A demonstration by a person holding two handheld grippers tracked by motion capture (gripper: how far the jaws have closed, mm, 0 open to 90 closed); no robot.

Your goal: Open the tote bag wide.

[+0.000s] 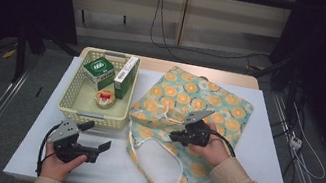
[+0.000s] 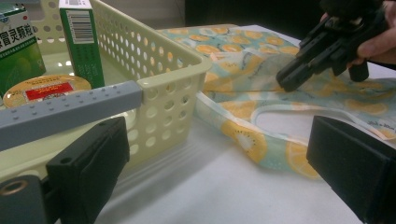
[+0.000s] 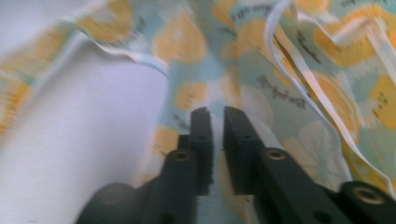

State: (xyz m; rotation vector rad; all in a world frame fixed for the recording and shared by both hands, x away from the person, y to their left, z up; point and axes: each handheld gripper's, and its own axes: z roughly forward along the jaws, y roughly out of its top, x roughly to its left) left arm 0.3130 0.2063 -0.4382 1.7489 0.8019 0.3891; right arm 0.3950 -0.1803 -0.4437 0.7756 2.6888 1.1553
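**Ana:** On the worktop [image 1: 261, 154], where is the bag, and what is each claw doing?

**Ben:** The fruit-print cloth bag [image 1: 229, 108] lies flat across the right half, its mouth and pale handles [image 1: 174, 162] turned toward the person. The right claw [image 1: 174, 136] sits low over the fabric near the mouth. In the right gripper view its 2 jaws are nearly pressed together, with a thin gap between them, and the blur keeps me from telling whether cloth is caught in that gap.

**Ana:** Why there?

**Ben:** My guess is that it wants the top layer by the opening, so the bag can be lifted open. That spot is next to the handle loop, where the cloth is loose.

**Ana:** And the left one?

**Ben:** The left claw [image 1: 99, 136] is spread wide and holds nothing. It hovers near the front corner of the cream basket [image 1: 90, 118], pointing toward the bag. I judge it is waiting to take the other side of the mouth, or to fetch goods.

**Ana:** What is in the basket?

**Ben:** 2 green boxes [image 1: 98, 71] and a round tin [image 1: 105, 98], all well inside the walls.

**Ana:** Room to move?

**Ben:** Bare white worktop lies between the claws. The basket just meets the bag's left edge, so that side is tight. The bag's lower corner reaches near the front edge.
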